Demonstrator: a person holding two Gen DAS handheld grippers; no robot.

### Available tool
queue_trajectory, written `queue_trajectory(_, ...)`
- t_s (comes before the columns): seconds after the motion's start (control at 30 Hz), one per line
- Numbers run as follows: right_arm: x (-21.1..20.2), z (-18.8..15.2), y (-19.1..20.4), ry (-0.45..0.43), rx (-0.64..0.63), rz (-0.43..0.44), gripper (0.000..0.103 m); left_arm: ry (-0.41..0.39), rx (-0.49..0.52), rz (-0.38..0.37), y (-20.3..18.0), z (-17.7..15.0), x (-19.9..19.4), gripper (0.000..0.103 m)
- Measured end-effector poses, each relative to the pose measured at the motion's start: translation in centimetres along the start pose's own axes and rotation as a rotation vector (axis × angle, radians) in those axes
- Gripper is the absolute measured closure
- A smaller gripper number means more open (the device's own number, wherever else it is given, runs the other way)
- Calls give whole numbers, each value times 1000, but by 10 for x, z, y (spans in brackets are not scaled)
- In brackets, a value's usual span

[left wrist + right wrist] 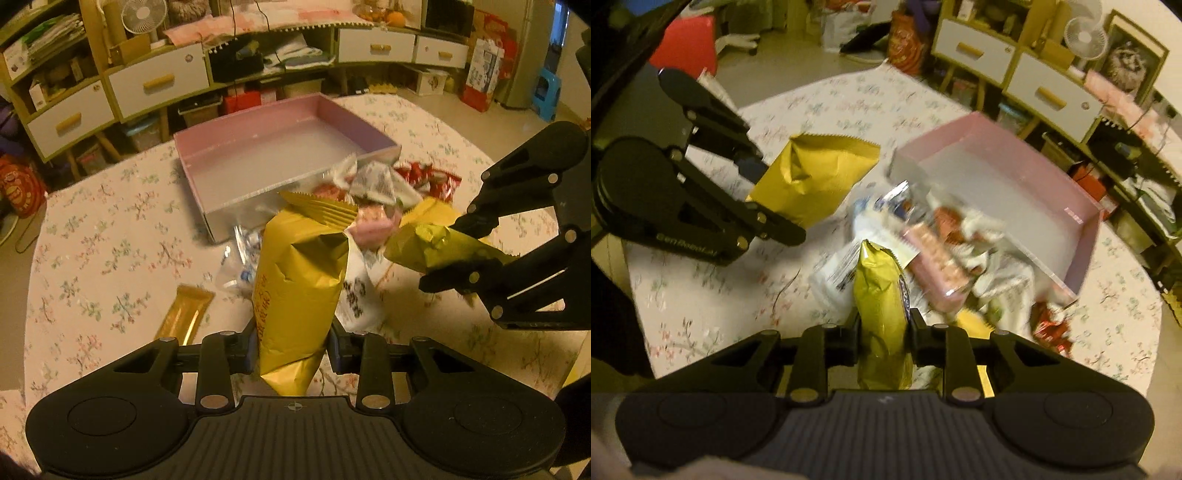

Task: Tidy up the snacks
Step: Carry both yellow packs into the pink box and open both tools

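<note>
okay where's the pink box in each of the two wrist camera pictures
Left wrist view: the pink box sits upper centre on the floral tablecloth, open and empty, behind the snack pile.
Right wrist view: the box is at upper right, snacks against its near wall.
Shared landmark: the white fan on the shelves.

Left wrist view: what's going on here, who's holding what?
A person is sorting snacks with two handheld grippers. The left gripper is shut on a tall matte gold snack bag; the right gripper is shut on a shinier yellow-gold foil packet. Both are held over a floral-cloth table, above a loose pile of wrapped snacks. The pink-walled open box behind looks empty.
</note>
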State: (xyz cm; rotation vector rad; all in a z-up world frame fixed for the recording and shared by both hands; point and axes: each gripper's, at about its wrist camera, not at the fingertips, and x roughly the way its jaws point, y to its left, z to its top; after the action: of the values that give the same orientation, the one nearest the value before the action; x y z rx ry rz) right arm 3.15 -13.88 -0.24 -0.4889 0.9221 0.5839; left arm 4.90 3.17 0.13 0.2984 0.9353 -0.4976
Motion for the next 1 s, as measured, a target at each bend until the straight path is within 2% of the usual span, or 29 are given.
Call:
queue_trajectory(0.2,-3,17,-29,-49,66,-52,80,-34,4,18,5,29,-2,71)
queue_trajectory(0.4,8,36,-63,-74,126,-105,80,-52,10,38,11,66,13,71)
queue_trajectory(0.77,41,53,-119,-75,227,-189,80,-47,30,80,19,125,66,71)
queue_trajectory(1.0,68,55,-140,-54,294,-184,80,-18,30,107,22,145,104,71)
